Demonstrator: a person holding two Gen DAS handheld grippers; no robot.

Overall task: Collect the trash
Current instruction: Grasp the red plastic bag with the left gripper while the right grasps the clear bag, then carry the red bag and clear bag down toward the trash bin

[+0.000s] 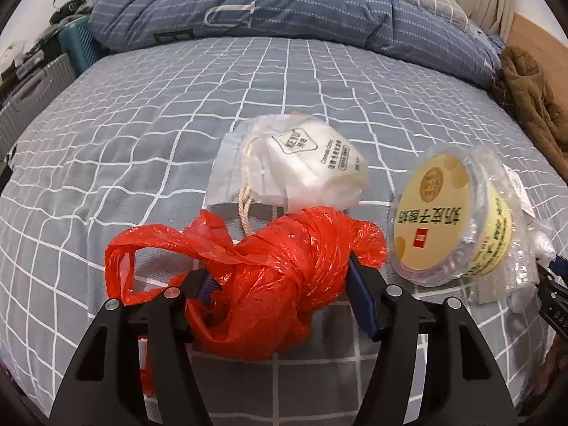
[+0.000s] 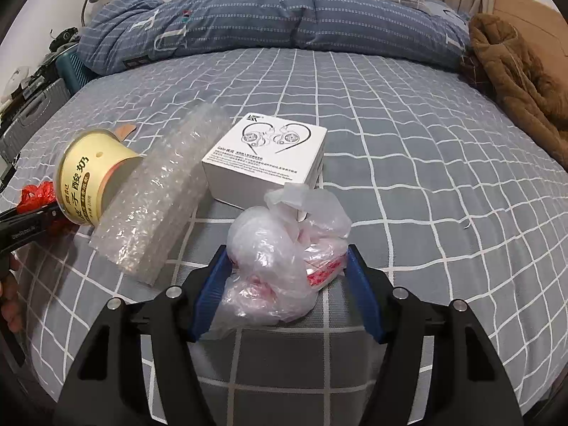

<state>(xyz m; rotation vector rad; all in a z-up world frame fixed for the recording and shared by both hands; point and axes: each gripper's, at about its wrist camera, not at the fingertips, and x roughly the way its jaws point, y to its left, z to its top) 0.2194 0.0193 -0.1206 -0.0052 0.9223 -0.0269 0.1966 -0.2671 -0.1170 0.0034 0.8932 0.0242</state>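
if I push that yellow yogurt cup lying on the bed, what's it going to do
The yogurt cup lies on its side on the bedsheet, so it would probably roll. Its tapered body suggests it would curve rather than run straight. The bubble wrap resting against it may drag along or stop it.

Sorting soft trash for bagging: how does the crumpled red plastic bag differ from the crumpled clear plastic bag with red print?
The crumpled red plastic bag is opaque red and wound into a tight knot; the crumpled clear plastic bag with red print is see-through and loosely bunched. The red one sits in the left hand-held gripper, the clear one in the right hand-held gripper. Both are thin film on the grey checked bedsheet.
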